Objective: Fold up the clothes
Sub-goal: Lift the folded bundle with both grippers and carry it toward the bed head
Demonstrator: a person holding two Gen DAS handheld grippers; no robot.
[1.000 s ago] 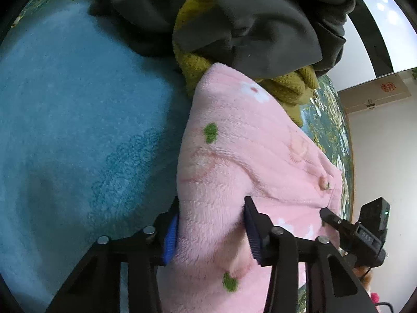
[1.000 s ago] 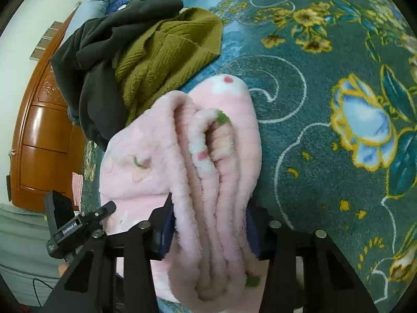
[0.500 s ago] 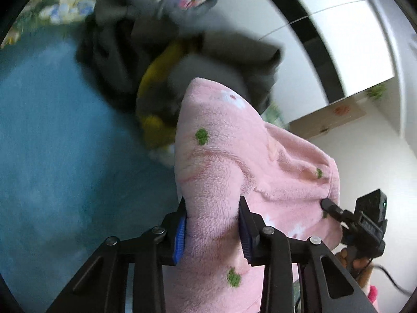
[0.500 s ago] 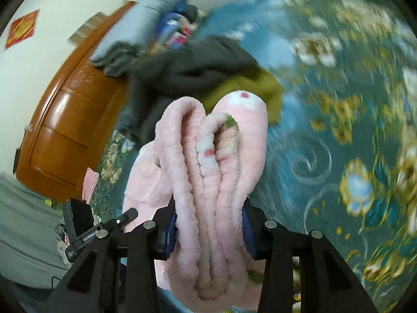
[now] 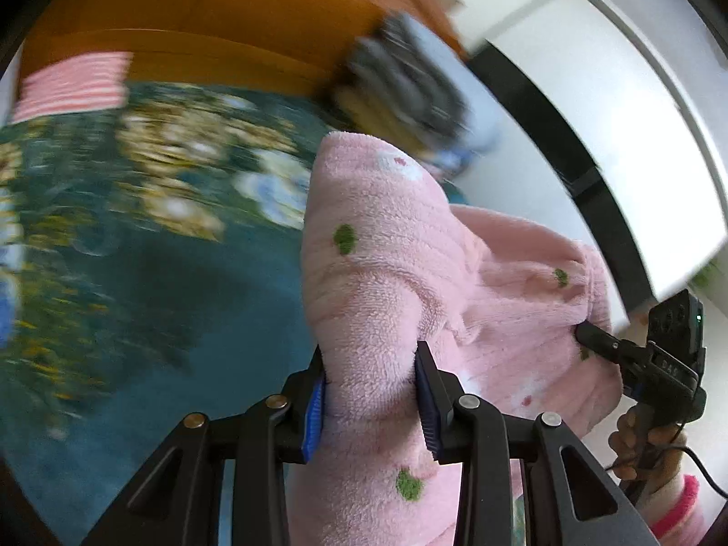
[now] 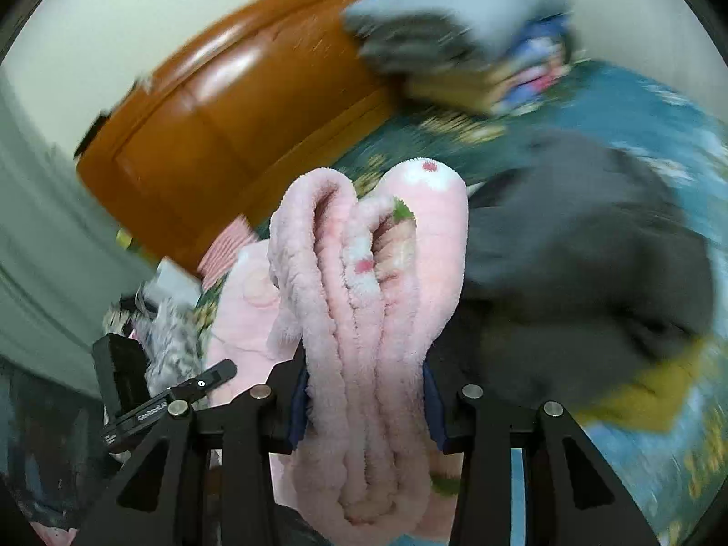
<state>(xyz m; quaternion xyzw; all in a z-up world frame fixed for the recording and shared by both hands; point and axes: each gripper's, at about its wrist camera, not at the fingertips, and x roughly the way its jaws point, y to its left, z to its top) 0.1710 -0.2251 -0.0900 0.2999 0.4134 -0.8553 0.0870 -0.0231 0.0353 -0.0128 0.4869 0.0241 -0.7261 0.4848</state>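
A fluffy pink fleece garment with green dots and white flowers (image 5: 386,282) hung in the air between two pairs of tongs, above a bed covered in a teal floral bedspread (image 5: 136,300). The left tongs (image 5: 371,391) were closed tightly on one thick bunch of the fleece. The right tongs (image 6: 364,391) were clamped on several stacked layers at the other end, so the garment was already gathered into folds, though how neat the bundle was could not be told. A jumble of dark grey and mustard-yellow clothes (image 6: 591,245) lay loose on the bedspread beside it, so more folding seemed to remain. A blurred stack of folded grey and blue textiles (image 6: 455,32) sat against an orange-brown wooden headboard (image 6: 236,104). Open bedspread lay to the left, in the left wrist view; a white wall (image 5: 614,91) closed in the right. The surroundings were smeared with motion blur.
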